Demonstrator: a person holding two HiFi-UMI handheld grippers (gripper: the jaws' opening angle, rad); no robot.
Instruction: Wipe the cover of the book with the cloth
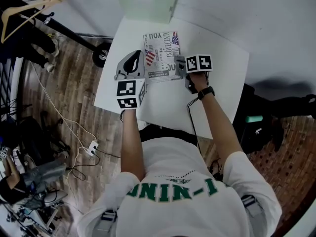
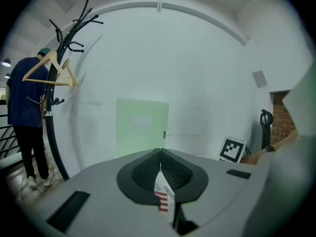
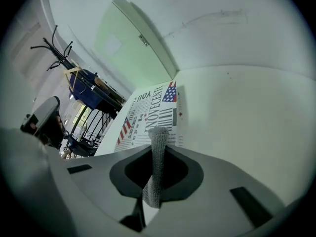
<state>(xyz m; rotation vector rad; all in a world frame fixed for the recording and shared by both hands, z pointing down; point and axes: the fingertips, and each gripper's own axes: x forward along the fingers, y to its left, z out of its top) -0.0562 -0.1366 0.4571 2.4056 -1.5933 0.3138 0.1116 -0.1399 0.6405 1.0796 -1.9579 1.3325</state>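
The right gripper [image 3: 157, 135] has its jaws closed on a strip of grey knitted cloth [image 3: 156, 169], which stands up between them with its end poking out past the tips. Just beyond that end lies the book [image 3: 148, 117], flat on the white table [image 1: 217, 93], its cover printed with black lettering and small American flags. In the head view, the right gripper [image 1: 180, 66] sits at the near right corner of the book [image 1: 160, 53]. Whether the cloth already touches the cover cannot be told. The left gripper [image 2: 160, 157] is clamped on a thin striped sliver of the book [image 2: 164, 200]. In the head view, the left gripper [image 1: 132, 65] pins the book's left edge. The book rests near the table's far edge, close to a pale green box [image 1: 145, 1]. The wipe seems to be at its start: cloth in grasp, book steadied. Next, the cloth likely needs pressing flat on the cover and sweeping across it while the left side holds firm.
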